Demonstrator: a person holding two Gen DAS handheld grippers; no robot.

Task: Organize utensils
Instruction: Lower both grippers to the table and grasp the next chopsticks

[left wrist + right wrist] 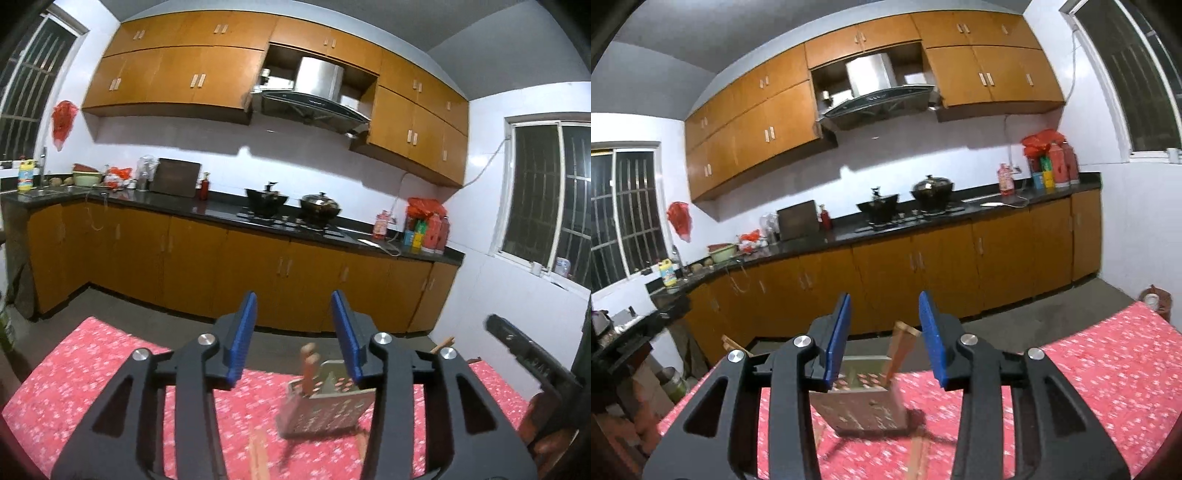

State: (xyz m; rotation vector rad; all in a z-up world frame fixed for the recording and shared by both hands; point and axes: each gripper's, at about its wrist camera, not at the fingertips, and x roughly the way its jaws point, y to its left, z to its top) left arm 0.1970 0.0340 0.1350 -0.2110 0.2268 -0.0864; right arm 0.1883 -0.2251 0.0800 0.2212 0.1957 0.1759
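A perforated metal utensil holder point(325, 406) stands on the table's red floral cloth point(92, 369), with wooden handles point(310, 363) sticking up from it. My left gripper point(294, 295) hovers above and in front of the holder. Its blue pads are apart with nothing between them. In the right wrist view the same holder point(864, 410) sits below my right gripper point(884, 295), which is open and empty. A wooden handle point(901, 350) leans out of the holder. Blurred wooden sticks lie on the cloth in front of the holder point(258, 454) point(916, 454).
Beyond the table point(1108, 369) is grey floor, then orange cabinets under a dark counter point(221, 214) with two black pots point(319, 206) on a stove. A black tool body point(524, 347) juts in at the right of the left wrist view. A wooden chair top point(733, 345) shows at the table's far edge.
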